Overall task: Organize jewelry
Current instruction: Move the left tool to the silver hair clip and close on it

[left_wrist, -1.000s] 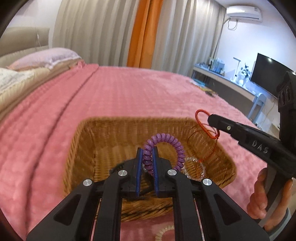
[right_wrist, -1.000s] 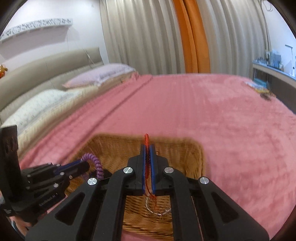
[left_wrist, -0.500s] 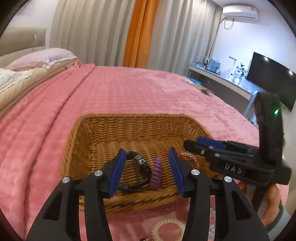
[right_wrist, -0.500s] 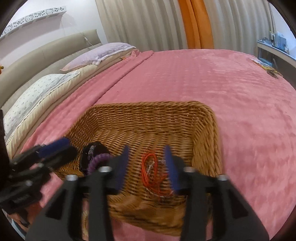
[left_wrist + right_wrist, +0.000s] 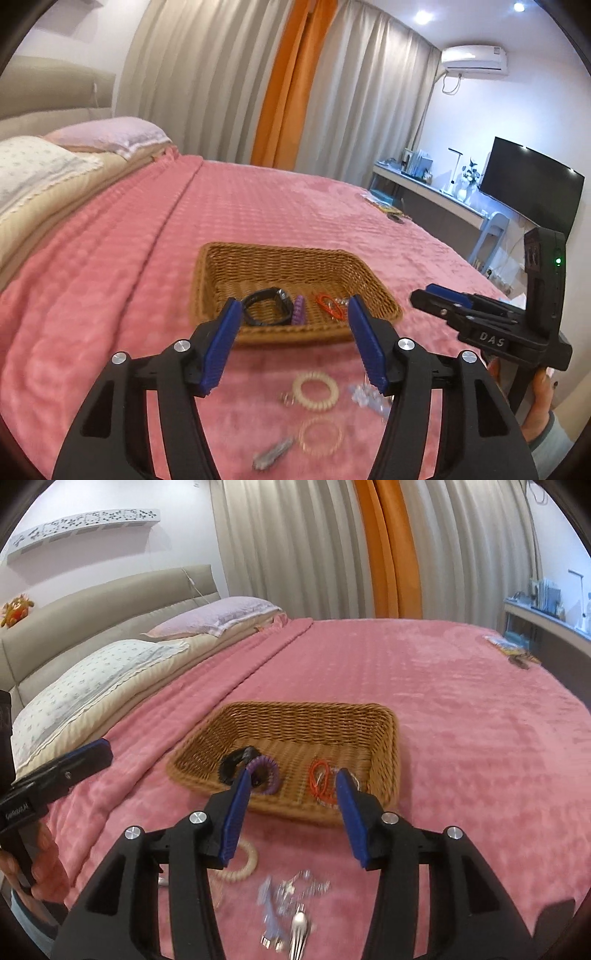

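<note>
A wicker basket (image 5: 295,251) (image 5: 314,707) rests on the pink bedspread. Inside it lie a black watch (image 5: 266,291) (image 5: 231,764), a purple coil band (image 5: 298,310) (image 5: 264,766) and a red cord (image 5: 327,301) (image 5: 318,775). My left gripper (image 5: 295,308) hovers short of the basket's near rim, its jaws opening with nothing between them. My right gripper (image 5: 292,777) is open and empty, also back from the rim. On the bedspread below the grippers lie a cream coil band (image 5: 314,390) (image 5: 240,867), a clear bead ring (image 5: 319,435), a silver clip (image 5: 273,458) (image 5: 299,926) and a small silvery pile (image 5: 295,890).
Pillows (image 5: 92,675) and a padded headboard line the bed's left side. A desk (image 5: 436,192) and a dark screen (image 5: 532,184) stand beyond the right edge. Small items (image 5: 513,651) lie at the far right of the bedspread. A hand (image 5: 539,398) grips the right tool.
Both grippers opened, dropping the purple coil and the red cord into the basket. Both then drew back and rose, so the loose jewelry on the bedspread came into view.
</note>
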Tool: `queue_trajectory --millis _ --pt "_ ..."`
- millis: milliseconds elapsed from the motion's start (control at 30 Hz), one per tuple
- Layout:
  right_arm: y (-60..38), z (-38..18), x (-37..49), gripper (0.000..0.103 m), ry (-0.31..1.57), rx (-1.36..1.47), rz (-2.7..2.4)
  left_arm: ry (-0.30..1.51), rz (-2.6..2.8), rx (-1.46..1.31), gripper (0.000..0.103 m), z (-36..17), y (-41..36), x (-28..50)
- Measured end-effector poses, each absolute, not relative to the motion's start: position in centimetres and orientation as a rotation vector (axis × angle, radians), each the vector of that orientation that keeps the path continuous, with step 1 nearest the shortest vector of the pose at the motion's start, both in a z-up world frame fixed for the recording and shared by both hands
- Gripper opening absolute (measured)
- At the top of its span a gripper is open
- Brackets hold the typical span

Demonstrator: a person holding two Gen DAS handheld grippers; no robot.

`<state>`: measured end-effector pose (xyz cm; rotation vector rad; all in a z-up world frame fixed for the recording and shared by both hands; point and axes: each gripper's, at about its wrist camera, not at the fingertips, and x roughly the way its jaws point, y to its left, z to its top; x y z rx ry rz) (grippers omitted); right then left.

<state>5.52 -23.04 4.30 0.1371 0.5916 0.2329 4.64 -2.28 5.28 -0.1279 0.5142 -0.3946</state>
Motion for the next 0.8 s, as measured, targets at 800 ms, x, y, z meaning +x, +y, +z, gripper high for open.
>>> queue_trajectory --millis 800 --pt "-22.5 -5.6 -0.5 0.045 0.790 0.126 0.099 0.791 -0.340 -0.077 0.056 -5.1 0.8 1.8"
